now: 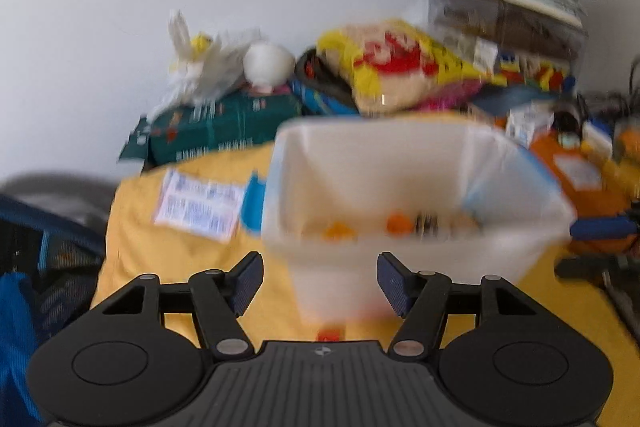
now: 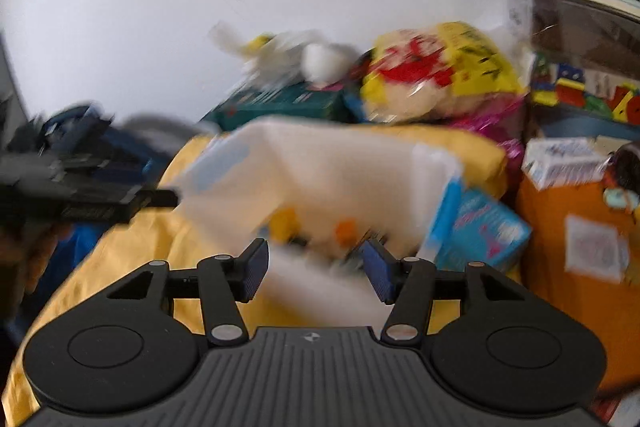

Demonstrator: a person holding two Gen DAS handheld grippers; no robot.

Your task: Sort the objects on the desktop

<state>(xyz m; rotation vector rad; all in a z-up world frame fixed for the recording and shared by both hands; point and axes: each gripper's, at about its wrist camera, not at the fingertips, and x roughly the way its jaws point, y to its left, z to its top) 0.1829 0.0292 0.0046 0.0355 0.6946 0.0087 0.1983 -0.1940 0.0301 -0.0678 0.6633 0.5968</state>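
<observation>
Translucent white plastic, in the shape of an open storage bin (image 1: 416, 187), is filling the centre of both blurred wrist views as it is sitting on a table draped in a yellow cloth (image 1: 136, 227). The left gripper (image 1: 320, 281) is hovering just in front of the bin's near wall with its blue-padded fingers (image 1: 246, 281) spread wide and gripping nothing. The right gripper (image 2: 314, 269) is likewise standing apart and empty, its pads framing the bin's lower near edge; whether they are touching it cannot be told through the blur. Inside the bin, a small yellow piece (image 1: 338, 229) and a small orange piece (image 1: 399, 223) are lying on the bottom beside a dark item too smeared to identify. A white printed paper label (image 1: 200, 205) is lying flat on the cloth to the left of the bin. A turquoise cardboard box (image 2: 486, 229) is resting against the bin's right side in the right wrist view. Behind the bin, a yellow-and-red snack bag (image 1: 400, 67), a dark green carton (image 1: 224, 125) and a white crumpled plastic bag (image 1: 200, 63) are piling up against the pale wall. An orange box (image 2: 576, 251) is standing to the right.
</observation>
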